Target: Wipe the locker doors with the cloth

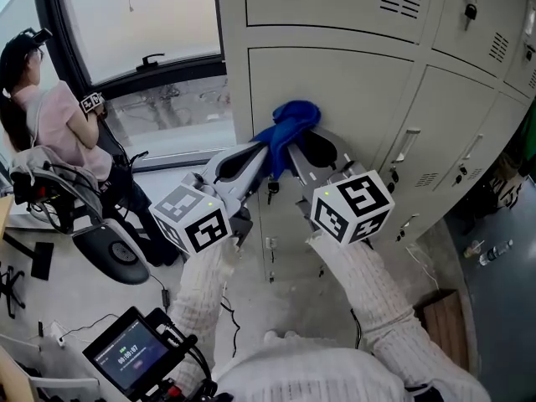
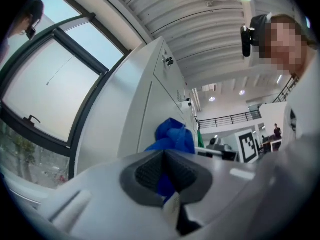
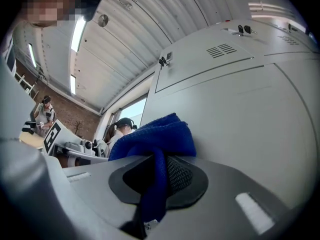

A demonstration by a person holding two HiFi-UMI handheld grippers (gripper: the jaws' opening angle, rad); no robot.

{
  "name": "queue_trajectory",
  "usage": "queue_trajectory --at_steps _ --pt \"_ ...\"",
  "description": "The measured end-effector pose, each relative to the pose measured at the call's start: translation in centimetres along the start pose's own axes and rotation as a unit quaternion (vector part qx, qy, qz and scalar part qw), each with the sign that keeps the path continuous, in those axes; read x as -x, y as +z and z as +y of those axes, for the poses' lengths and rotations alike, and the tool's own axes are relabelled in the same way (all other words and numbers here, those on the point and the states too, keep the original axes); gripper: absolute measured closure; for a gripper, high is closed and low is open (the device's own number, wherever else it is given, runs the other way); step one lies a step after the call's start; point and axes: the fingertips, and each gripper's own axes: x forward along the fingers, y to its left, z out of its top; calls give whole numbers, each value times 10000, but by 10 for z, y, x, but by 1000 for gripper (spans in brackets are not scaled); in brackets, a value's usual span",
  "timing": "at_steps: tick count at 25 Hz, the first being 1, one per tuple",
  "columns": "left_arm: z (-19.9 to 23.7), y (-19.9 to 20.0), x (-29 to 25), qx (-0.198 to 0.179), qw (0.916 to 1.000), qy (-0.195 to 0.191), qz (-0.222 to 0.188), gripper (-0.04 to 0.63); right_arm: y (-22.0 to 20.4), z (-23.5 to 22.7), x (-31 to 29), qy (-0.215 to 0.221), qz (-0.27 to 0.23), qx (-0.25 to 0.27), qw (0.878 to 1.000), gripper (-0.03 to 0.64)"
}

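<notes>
Not much print can be read. Each gripper carries a cube of black-and-white square markers. A small screen [image 1: 132, 358] in the lower left of the head view shows digits too small to make out. A white tag [image 2: 173, 205] on the cloth sits low between the left jaws, its print illegible.

The lockers [image 1: 469, 74] fill the upper right of the head view. Every door in sight is shut, so their contents are hidden. Keys [image 1: 469, 0] hang from the locks near the top right corner, and vent slots are cut into several doors.

The blue cloth [image 1: 289, 124] lies bunched against the pale locker door [image 1: 335, 86] at the centre of the frame, and both grippers meet at it. The left gripper [image 1: 251, 159] comes in from the lower left. In its own view the left gripper [image 2: 165, 171] has its jaws closed narrowly on a fold of the cloth [image 2: 172, 134], which bulges out past the tips against the door. The right gripper [image 1: 306, 151] comes in from the lower right. In its view the right gripper [image 3: 157, 176] has its jaws clamped on a strip of the cloth [image 3: 155, 139], the rest heaped above the pads and touching the door [image 3: 240, 114].

At the upper left of the head view a person [image 1: 50, 107] in a pink top sits by a window [image 1: 134, 23].
</notes>
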Motion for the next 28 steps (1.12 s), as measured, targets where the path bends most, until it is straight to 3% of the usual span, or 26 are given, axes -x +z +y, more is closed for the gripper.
queue_trajectory --at_steps 13,28 --pt "21 -83 28 799 9945 488 469 589 -73 0 19 -117 428 -238 9987 566" --pt "7 -193 44 1874 9738 570 1156 589 -154 0 41 -286 968 -1002 9898 566"
